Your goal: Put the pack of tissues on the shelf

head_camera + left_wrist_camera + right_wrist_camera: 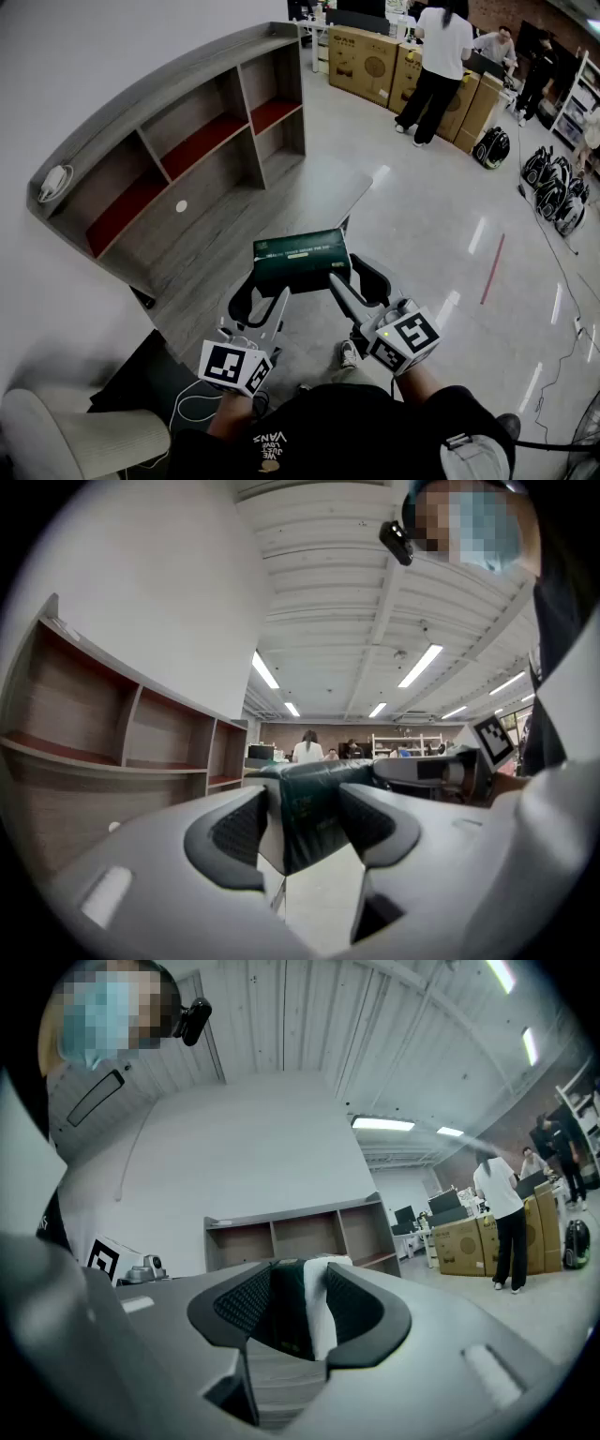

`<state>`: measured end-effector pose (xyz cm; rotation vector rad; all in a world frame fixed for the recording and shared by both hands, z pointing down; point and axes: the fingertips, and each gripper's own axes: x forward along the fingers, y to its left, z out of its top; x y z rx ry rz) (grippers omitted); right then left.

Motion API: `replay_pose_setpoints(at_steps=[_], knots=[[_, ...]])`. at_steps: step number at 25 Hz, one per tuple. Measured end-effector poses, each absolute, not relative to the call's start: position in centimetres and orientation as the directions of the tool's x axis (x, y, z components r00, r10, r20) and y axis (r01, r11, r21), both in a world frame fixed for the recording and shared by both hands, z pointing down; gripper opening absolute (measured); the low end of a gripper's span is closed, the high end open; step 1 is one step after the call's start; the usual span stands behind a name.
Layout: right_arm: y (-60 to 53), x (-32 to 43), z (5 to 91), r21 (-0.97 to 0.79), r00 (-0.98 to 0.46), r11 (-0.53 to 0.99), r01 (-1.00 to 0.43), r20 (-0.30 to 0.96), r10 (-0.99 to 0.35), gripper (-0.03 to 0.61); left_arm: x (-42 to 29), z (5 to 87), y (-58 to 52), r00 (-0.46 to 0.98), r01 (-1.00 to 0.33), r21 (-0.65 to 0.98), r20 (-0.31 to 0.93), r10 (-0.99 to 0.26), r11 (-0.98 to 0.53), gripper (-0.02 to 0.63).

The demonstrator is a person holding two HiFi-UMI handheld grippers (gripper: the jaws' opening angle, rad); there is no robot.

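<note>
The wooden shelf (187,141) stands at ten o'clock from the dark green pack of tissues (302,258). The pack is held in the air by the near end of the grey tabletop (234,230). The left tongs (275,302) clamp its left end from seven o'clock. The right tongs (337,284) clamp its right end from five o'clock.

Left gripper (261,296) and right gripper (359,281), level, both clamp the tissue pack (302,251).
</note>
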<state>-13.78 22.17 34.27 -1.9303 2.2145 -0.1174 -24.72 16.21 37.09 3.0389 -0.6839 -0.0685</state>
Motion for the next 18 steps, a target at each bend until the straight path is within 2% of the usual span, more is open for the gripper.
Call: replay_pose_setpoints(at_steps=[18], knots=[[16.1,-2.9,35.5,-0.202,-0.203,0.217,-0.955,-0.089,-0.975,0.187,-14.3,38.1,10.9,0.871,-0.488,0.042,-0.034,-0.490,-0.872,0.267]])
